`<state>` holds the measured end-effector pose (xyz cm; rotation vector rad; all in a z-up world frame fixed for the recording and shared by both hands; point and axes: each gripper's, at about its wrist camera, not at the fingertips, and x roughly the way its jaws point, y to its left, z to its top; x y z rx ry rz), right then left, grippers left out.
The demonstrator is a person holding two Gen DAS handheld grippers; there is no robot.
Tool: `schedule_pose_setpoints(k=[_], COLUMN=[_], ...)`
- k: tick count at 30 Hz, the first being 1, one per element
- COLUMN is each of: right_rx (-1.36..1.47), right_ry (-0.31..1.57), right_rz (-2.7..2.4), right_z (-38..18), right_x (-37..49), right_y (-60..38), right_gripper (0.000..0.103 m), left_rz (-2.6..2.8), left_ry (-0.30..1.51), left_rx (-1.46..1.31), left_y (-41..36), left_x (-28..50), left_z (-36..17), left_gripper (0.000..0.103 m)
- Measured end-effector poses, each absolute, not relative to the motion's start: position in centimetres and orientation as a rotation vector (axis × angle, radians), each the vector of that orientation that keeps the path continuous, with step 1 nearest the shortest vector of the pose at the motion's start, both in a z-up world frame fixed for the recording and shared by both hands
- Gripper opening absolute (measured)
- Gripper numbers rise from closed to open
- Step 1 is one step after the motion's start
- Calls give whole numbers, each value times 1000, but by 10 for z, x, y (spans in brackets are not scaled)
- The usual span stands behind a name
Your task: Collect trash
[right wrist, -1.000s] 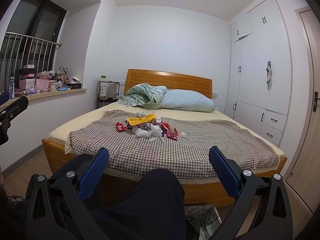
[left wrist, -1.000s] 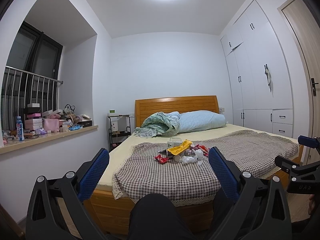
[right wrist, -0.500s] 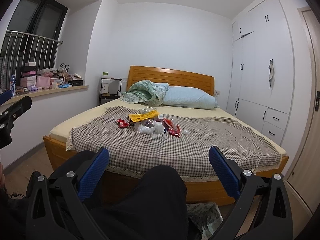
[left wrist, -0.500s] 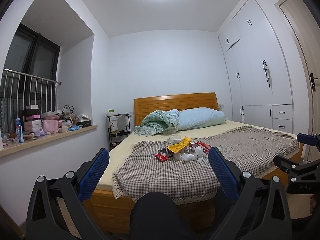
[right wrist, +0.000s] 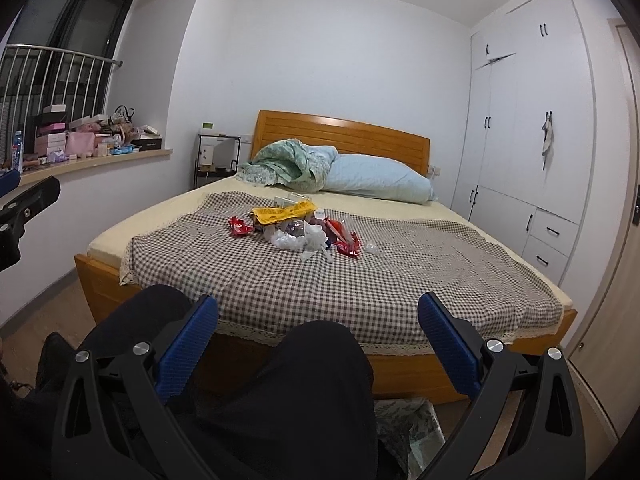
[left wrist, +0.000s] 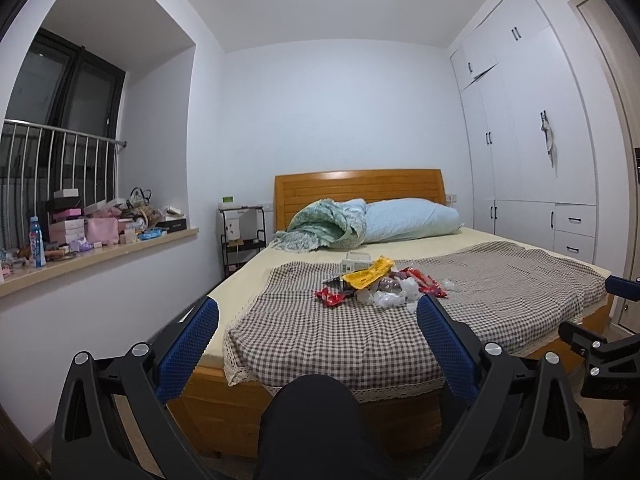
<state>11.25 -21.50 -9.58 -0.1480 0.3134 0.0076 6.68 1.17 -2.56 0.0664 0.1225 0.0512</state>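
A pile of trash (left wrist: 380, 286) lies on the checked blanket (left wrist: 320, 332) in the middle of the bed: a yellow wrapper (left wrist: 368, 274), red wrappers (left wrist: 330, 298), crumpled clear plastic (left wrist: 386, 298) and a small white box (left wrist: 354, 260). The pile also shows in the right wrist view (right wrist: 300, 228). My left gripper (left wrist: 318, 308) is open and empty, held off the foot of the bed. My right gripper (right wrist: 318, 308) is open and empty, also short of the bed. The pile is well beyond both.
Wooden bed frame (right wrist: 400, 368) with a blue pillow (left wrist: 412, 220) and green quilt (left wrist: 324, 224) at the head. Cluttered window sill (left wrist: 100, 240) on the left, bedside rack (left wrist: 240, 232), white wardrobe (left wrist: 528, 160) on the right. The person's dark-clad knees (right wrist: 300, 392) are below; a patterned bag (right wrist: 408, 424) lies on the floor.
Both grippers have drifted slightly closer to the bed and the views tilted down a little. Both stay open and empty.
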Motion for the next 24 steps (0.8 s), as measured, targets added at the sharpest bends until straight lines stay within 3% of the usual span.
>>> schedule_pose_setpoints(k=[24], right_rx=[-79], right_ry=[451], right_rz=[14], right_z=[-96], right_x=[287], right_y=[-212], right_gripper=[96], left_rz=[126], left_ry=[291], left_rx=[-15], left_y=[39], left_x=[257], left_z=[-49], left_gripper=[96])
